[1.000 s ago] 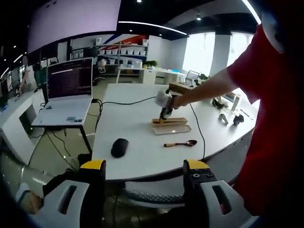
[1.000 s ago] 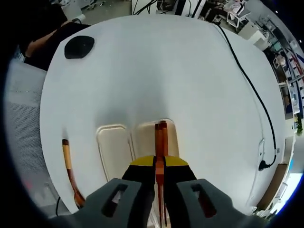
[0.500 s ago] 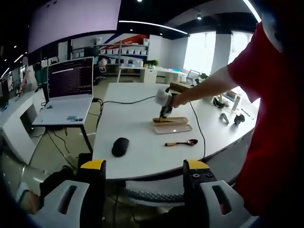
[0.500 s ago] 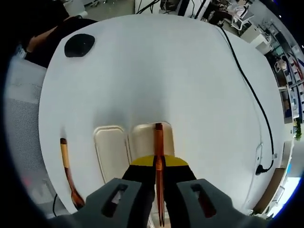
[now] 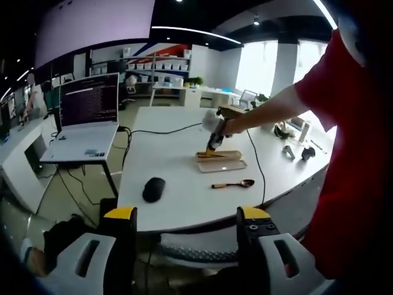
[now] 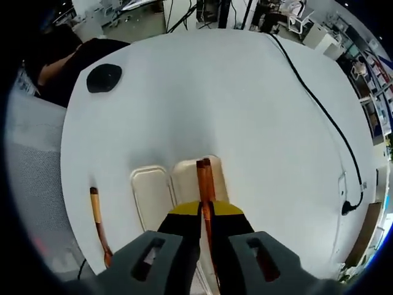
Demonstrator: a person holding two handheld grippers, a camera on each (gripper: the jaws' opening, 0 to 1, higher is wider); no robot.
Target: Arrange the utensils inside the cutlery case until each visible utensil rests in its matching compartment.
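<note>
In the right gripper view my right gripper (image 6: 206, 211) is shut on a pair of brown chopsticks (image 6: 204, 181). Their tips reach out over the right-hand compartment of the cream cutlery case (image 6: 151, 195). A wooden spoon (image 6: 98, 222) lies on the white table left of the case. In the left gripper view the cutlery case (image 5: 222, 163) sits far off on the table, the right gripper (image 5: 215, 142) stands over it on a person's outstretched arm, and the spoon (image 5: 232, 184) lies in front of it. My left gripper (image 5: 186, 215) is open and holds nothing, back from the table's edge.
A black mouse (image 6: 103, 78) (image 5: 153, 188) lies on the table. A black cable (image 6: 319, 104) runs along the table's far side. An open laptop (image 5: 86, 120) stands on a side desk. A mesh chair (image 5: 190, 255) sits at the table's near edge.
The right gripper view has shifted a little, with the chopsticks still held over the case's right-hand compartment. The left gripper has stayed open and still.
</note>
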